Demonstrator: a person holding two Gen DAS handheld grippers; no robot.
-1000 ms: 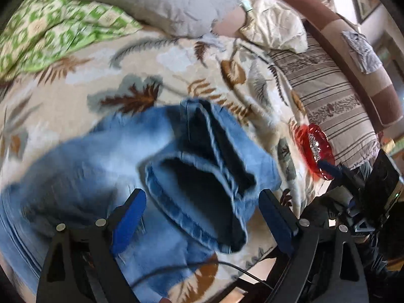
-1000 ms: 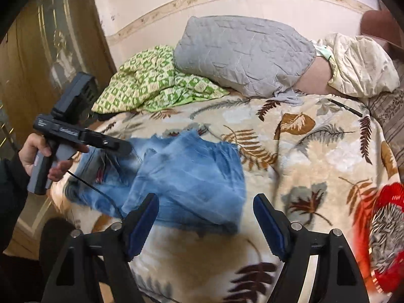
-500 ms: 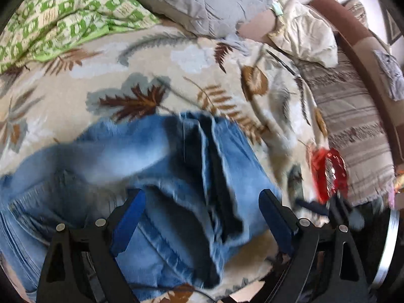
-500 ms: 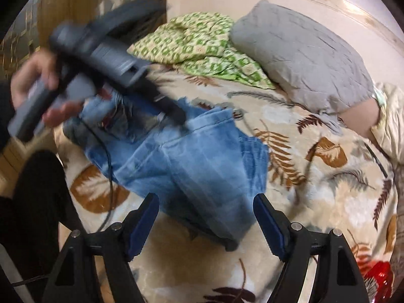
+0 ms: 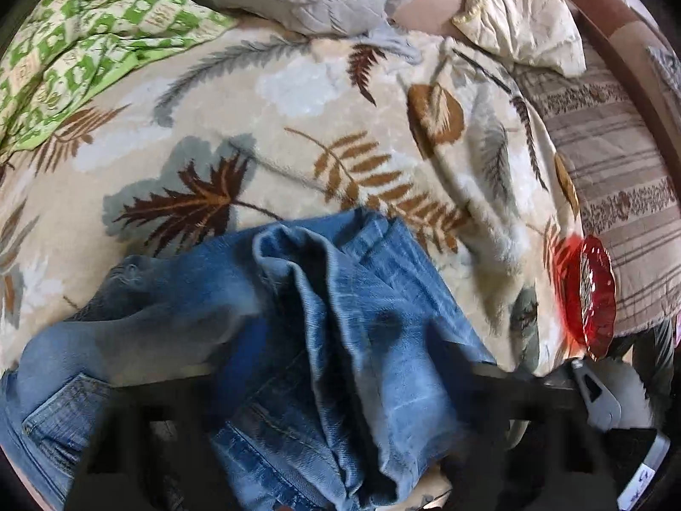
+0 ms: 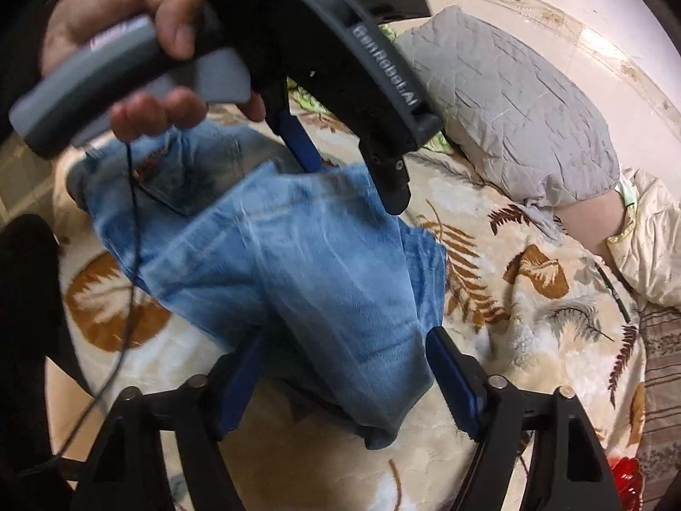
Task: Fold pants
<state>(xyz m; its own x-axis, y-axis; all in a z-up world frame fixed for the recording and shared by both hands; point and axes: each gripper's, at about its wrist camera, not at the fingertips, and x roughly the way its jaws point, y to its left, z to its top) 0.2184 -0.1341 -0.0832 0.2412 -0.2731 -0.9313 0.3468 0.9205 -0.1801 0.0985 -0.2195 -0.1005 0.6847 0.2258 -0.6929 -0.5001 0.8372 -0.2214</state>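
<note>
Blue jeans (image 5: 340,340) lie folded in a bundle on the leaf-print blanket (image 5: 276,127), near its front edge. In the left wrist view the jeans drape over my left gripper and hide its fingers, and that part is blurred. In the right wrist view my right gripper (image 6: 344,366) is open, its blue pads either side of the jeans' folded end (image 6: 319,298). My left gripper (image 6: 353,174) shows there from the side, held in a hand above the jeans, its fingers apart and touching the top of the denim.
A grey pillow (image 6: 510,106) and a green patterned cloth (image 5: 85,55) lie at the bed's head. A cream quilted cloth (image 5: 519,30) and a striped cushion (image 5: 617,179) are at the right. A red glass dish (image 5: 591,294) sits by the blanket's right edge.
Both grippers have moved in on the jeans. The left gripper swung over the bundle and now crosses the right wrist view close up. The jeans now lie between the right gripper's pads.
</note>
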